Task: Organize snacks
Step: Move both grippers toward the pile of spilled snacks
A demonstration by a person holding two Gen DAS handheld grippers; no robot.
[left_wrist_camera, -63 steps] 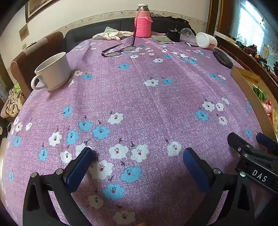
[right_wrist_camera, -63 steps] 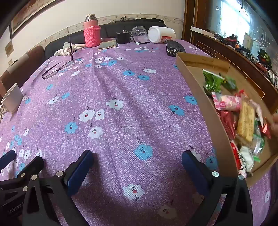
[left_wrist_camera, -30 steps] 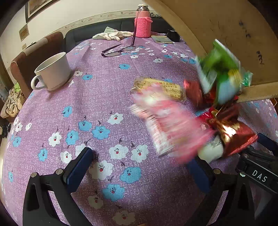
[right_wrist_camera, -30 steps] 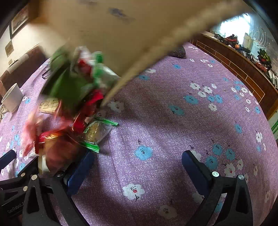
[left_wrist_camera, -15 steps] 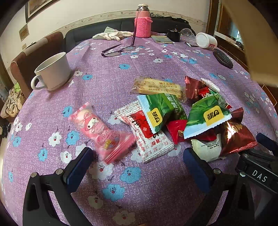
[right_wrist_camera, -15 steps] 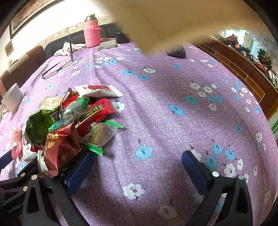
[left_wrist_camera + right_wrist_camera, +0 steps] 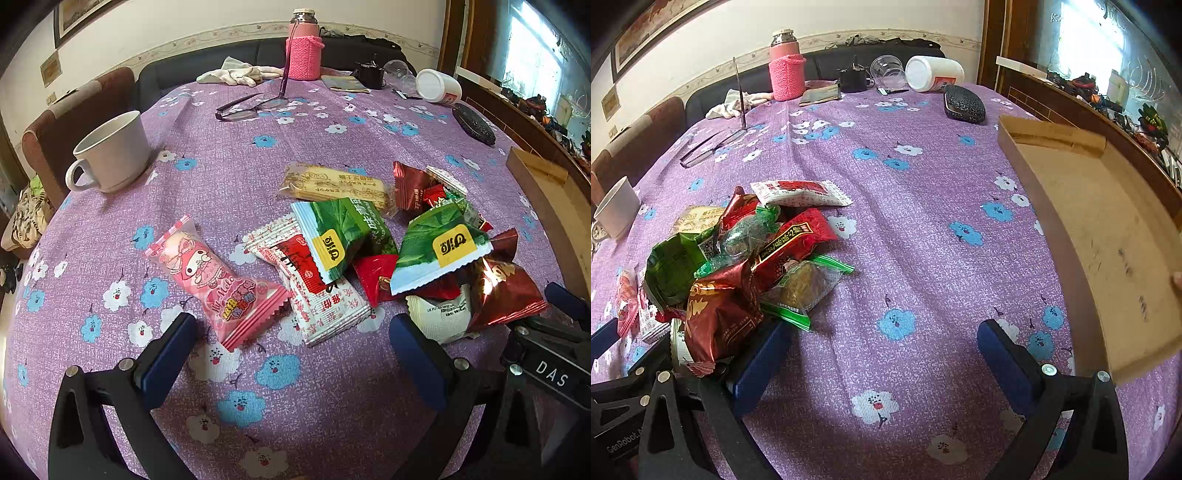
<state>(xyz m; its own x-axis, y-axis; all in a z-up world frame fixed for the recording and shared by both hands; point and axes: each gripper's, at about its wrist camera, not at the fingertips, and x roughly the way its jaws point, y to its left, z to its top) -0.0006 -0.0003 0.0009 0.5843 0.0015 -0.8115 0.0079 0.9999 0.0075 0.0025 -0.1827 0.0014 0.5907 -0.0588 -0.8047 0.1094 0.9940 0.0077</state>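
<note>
While the snack packets lie heaped on the tablecloth beside the bare cardboard tray, sorting has not begun; left gripper and right gripper both stand spread, grasping nothing. Next, judged: close on one outlying packet, such as the pink one, and carry it to the tray.

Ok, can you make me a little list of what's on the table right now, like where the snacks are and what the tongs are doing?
snacks: heaped loose on the cloth, none in the box
pink pack: lies apart, left of the heap
green packs: on top of the heap
box: empty, at the table's right edge
left tongs: open, holding nothing
right tongs: open, holding nothing
mug: upright, far left
</note>
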